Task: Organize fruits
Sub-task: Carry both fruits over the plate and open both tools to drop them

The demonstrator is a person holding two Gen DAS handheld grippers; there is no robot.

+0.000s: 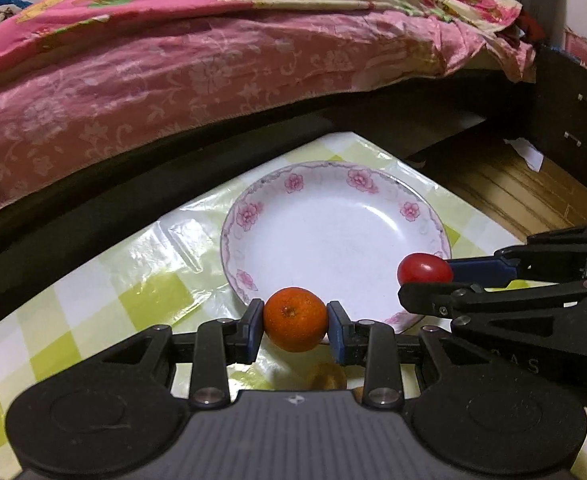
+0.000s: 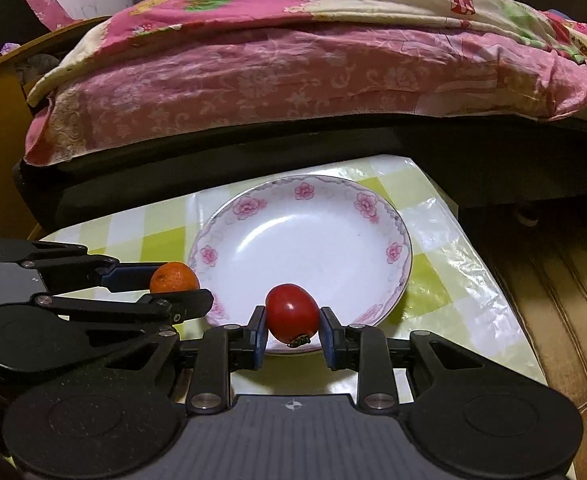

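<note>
My left gripper [image 1: 295,326] is shut on a small orange tangerine [image 1: 295,319], held just above the near rim of a white plate with pink flowers [image 1: 333,240]. From the right, my right gripper [image 1: 423,280] comes in shut on a red tomato [image 1: 424,269] over the plate's right edge. In the right wrist view the tomato [image 2: 292,314] sits between the blue pads of the right gripper [image 2: 292,330] above the plate's [image 2: 305,248] near rim. The left gripper [image 2: 175,284] holds the tangerine [image 2: 173,278] at the plate's left side. The plate holds nothing.
The plate rests on a small table with a yellow-green checked plastic cover [image 1: 133,280]. A bed with a pink floral quilt [image 1: 173,80] stands right behind it. A brownish round fruit [image 1: 327,378] lies on the table under my left gripper. Wooden floor [image 2: 553,300] lies to the right.
</note>
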